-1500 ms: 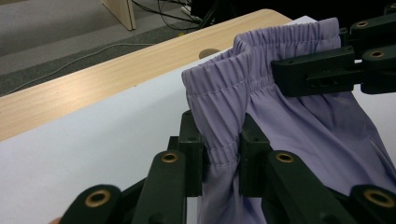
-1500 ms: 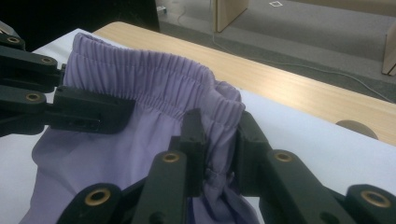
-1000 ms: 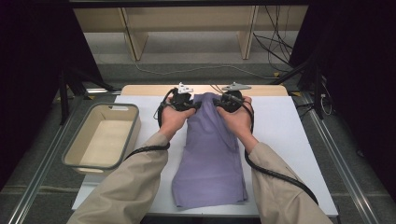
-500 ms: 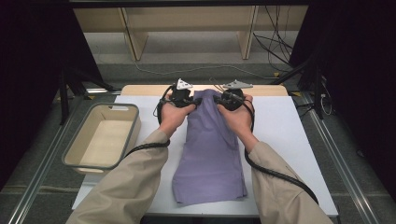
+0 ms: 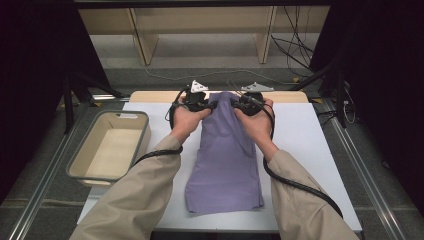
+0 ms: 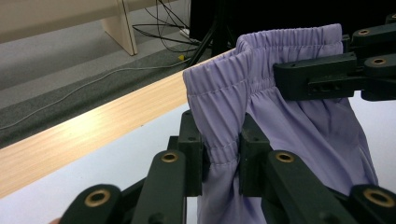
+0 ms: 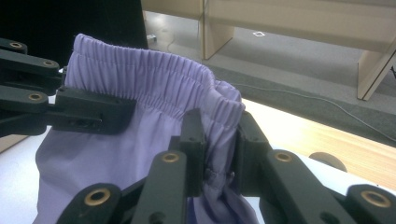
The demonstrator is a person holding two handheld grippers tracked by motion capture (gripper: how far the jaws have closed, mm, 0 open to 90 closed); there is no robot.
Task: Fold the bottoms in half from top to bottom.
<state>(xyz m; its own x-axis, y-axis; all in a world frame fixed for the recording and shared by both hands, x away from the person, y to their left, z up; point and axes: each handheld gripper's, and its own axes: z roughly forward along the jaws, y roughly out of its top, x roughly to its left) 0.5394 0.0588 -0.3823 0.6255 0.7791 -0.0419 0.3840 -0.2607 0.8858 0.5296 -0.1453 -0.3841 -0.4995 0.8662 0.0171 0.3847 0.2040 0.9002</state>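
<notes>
At the table's far edge, lilac shorts (image 5: 225, 155) are lying lengthwise on the white table top (image 5: 310, 150), waistband lifted. Left gripper (image 6: 222, 156) is clamping the elastic at one side; right gripper (image 7: 219, 154) is clamping the other. Advice: both hands should be rising evenly, keeping the band taut, clear of the grey bin (image 5: 80, 165).

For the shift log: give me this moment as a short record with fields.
garment: purple shorts, lying lengthwise on the white table
waistband: gathered elastic, lifted at the far end
left claw: shut on the waistband
right claw: shut on the waistband, beside the left one
bin: grey bin, at the table's left edge
</notes>
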